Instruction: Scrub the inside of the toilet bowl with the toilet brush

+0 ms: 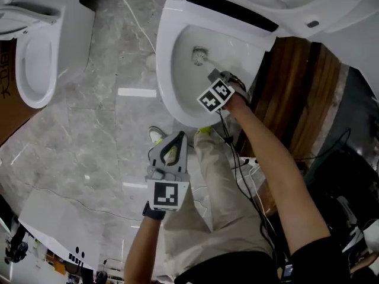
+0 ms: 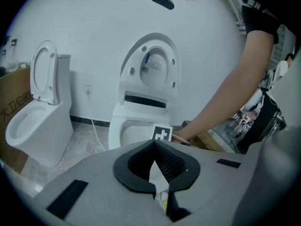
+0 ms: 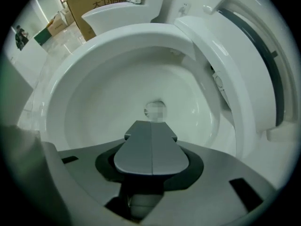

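The white toilet bowl (image 1: pixel 177 93) is open at top centre, its lid (image 2: pixel 153 65) raised. The toilet brush head (image 1: pixel 199 55) rests against the inner wall deep in the bowl, seen also as a blurred patch, the brush head (image 3: pixel 155 110), just past the jaw tips. My right gripper (image 1: pixel 212 76) reaches over the bowl's right rim, shut on the brush handle; in the right gripper view, the right gripper (image 3: pixel 151 124) has its jaws pressed flat together. My left gripper (image 1: pixel 179 136) hangs below the bowl's front, above the floor, shut and holding nothing; the left gripper (image 2: pixel 154 147) points at the toilet.
A second toilet (image 1: pixel 35 64) stands at the left on the grey marble floor (image 1: pixel 106 141). A cardboard box (image 2: pixel 11 112) sits behind it. Dark wooden boards (image 1: pixel 290 87) and loose cables (image 1: pixel 237 164) lie right of the bowl. The person's shoes (image 1: pixel 155 135) stand just before it.
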A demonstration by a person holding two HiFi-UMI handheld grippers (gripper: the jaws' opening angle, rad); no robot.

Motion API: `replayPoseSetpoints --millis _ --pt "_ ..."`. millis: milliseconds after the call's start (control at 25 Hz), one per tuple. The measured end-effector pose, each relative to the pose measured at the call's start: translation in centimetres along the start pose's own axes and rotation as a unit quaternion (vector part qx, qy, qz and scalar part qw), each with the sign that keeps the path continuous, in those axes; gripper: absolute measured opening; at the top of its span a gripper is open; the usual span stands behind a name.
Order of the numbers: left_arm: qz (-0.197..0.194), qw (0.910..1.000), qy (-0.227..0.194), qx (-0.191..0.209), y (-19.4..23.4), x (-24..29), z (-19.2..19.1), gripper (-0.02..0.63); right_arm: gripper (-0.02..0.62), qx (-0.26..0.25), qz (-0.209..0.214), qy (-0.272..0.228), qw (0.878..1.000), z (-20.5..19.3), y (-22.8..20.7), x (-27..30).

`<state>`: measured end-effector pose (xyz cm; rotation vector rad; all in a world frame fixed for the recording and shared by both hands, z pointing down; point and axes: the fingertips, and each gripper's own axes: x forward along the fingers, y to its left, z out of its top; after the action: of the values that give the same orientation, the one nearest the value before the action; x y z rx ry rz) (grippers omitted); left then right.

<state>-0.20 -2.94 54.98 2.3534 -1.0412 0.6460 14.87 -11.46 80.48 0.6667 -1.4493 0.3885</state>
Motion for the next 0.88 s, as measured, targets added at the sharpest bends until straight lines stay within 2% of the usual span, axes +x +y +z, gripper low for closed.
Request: replayPoseSetpoints --millis 120,200,320,480,520,600,720,760,880 --pt "-0.007 0.9998 0.002 0.018 -0.7 -2.4 1.0 0.017 0.161 0.032 -0.009 0.003 0.999 -1.0 2.6 -2.7" --pt "-0.004 0.9999 0.004 0.016 -0.8 -4.7 2.0 0.017 0.163 0.063 0.0 0.001 0.998 -1.3 3.4 -5.4" --pt "0.005 1.0 0.008 -0.003 -0.7 -8.6 3.9 0.017 0.163 0.089 0.038 -0.004 0.995 -1.0 4.9 -10.2" --pt "0.01 0.9999 0.002 0.009 -1.3 -14.2 7.0 0.017 0.164 0.114 0.105 0.009 0.988 -2.1 8.3 -16.3" --pt "0.009 0.9998 0.0 0.016 -1.5 -15.7 7.8 0.017 0.164 0.137 0.115 0.014 0.984 -2.8 8.5 -17.7" --pt "0.005 0.9994 -0.006 0.035 -1.8 -18.7 9.8 0.017 0.163 0.216 0.112 0.022 0.97 -5.0 7.6 -20.9" --pt "-0.008 0.9974 -0.026 0.067 -1.9 -23.5 13.2 0.017 0.164 0.35 0.138 -0.022 0.926 -6.4 8.6 -27.7" --pt "-0.013 0.9964 -0.035 0.077 -2.0 -25.3 14.3 0.017 0.164 0.369 0.138 -0.047 0.918 -6.5 9.3 -31.0" --pt "-0.032 0.9929 -0.055 0.101 -3.1 -30.2 16.6 0.017 0.164 0.366 0.104 -0.141 0.914 -6.8 10.9 -41.7"
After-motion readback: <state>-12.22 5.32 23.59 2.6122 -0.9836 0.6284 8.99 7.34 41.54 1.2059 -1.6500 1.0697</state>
